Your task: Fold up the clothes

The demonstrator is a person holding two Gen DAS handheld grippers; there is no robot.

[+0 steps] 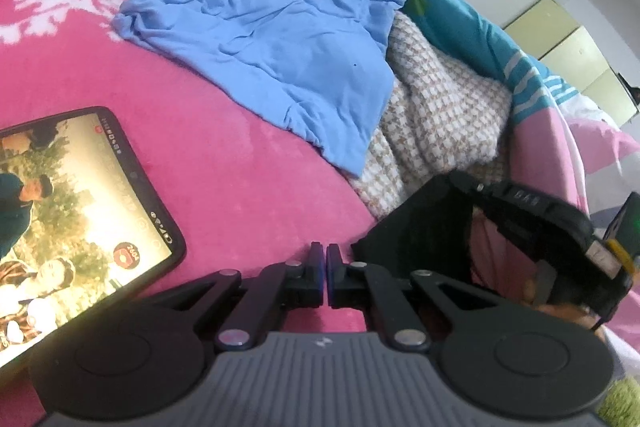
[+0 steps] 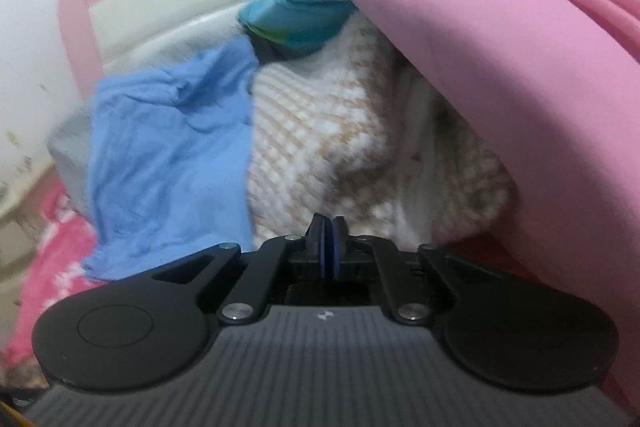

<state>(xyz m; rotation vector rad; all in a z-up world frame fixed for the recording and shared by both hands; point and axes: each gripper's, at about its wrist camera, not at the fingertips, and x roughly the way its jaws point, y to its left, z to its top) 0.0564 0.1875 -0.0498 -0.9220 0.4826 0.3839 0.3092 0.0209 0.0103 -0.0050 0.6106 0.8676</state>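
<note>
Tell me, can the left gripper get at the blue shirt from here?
Probably yes: the left gripper faces the blue shirt across bare pink blanket; the phone lies off to the side.

We see a bed (image 1: 224,155) covered in a pink fleece with white patterns. On it lie a phone (image 1: 76,219) with its screen lit, a crumpled blue garment (image 1: 280,39), and beside that, touching, a cream-and-tan knit (image 1: 436,119) under a pink quilt (image 2: 500,75).
</note>
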